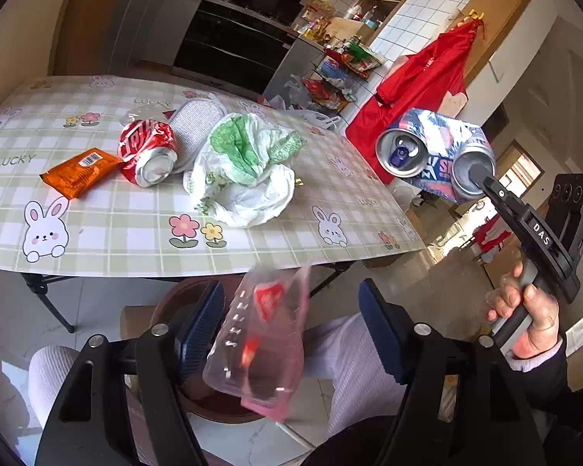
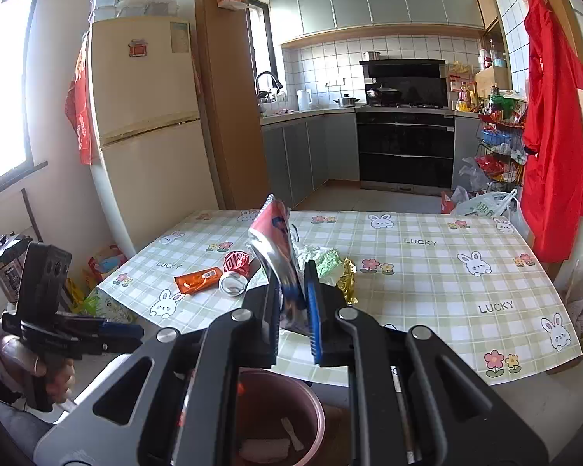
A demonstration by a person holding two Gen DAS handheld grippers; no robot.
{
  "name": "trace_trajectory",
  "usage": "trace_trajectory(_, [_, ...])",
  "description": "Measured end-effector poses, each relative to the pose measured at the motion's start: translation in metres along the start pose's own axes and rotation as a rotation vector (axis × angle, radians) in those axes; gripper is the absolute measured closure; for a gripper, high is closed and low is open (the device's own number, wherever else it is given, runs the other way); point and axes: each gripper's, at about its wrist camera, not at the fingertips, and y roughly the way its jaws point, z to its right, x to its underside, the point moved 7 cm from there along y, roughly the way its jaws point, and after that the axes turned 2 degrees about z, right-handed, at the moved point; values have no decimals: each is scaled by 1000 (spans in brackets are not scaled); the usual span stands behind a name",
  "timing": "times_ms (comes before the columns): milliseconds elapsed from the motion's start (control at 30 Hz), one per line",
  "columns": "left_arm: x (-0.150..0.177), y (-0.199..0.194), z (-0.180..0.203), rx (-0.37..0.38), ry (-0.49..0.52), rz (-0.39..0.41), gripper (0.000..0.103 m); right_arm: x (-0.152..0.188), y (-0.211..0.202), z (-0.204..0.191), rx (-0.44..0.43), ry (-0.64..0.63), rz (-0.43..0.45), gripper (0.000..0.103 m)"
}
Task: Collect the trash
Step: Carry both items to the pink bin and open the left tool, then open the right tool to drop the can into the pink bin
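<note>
The left wrist view looks down past the near edge of the table (image 1: 144,240) from just before it, the right wrist view faces level across it toward the kitchen, both sharing the red can (image 1: 147,153) (image 2: 235,272)

Crushed blue-and-white can (image 1: 435,155), bent double so both round ends face one way, up in the air beside the table edge. Clear plastic wrapper (image 1: 258,334) with red print, blurred, above a brown bin (image 2: 291,419) already holding scraps. On the checked tablecloth: dented red can (image 1: 147,153) on its side, orange snack packet (image 1: 79,173) lying flat just beside it, crumpled white-and-green plastic bag (image 1: 245,167) nearby.
</note>
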Motion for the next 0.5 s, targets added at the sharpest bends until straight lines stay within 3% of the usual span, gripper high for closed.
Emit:
trace_trajectory(300, [-29,-42,-32,-176,35,146,25,14,9,-11,-35,-23,-58,88])
trace_trajectory(500, [-47,-78,-50,-289,38,263,14,16,10,-25,-67,-51,-80,88])
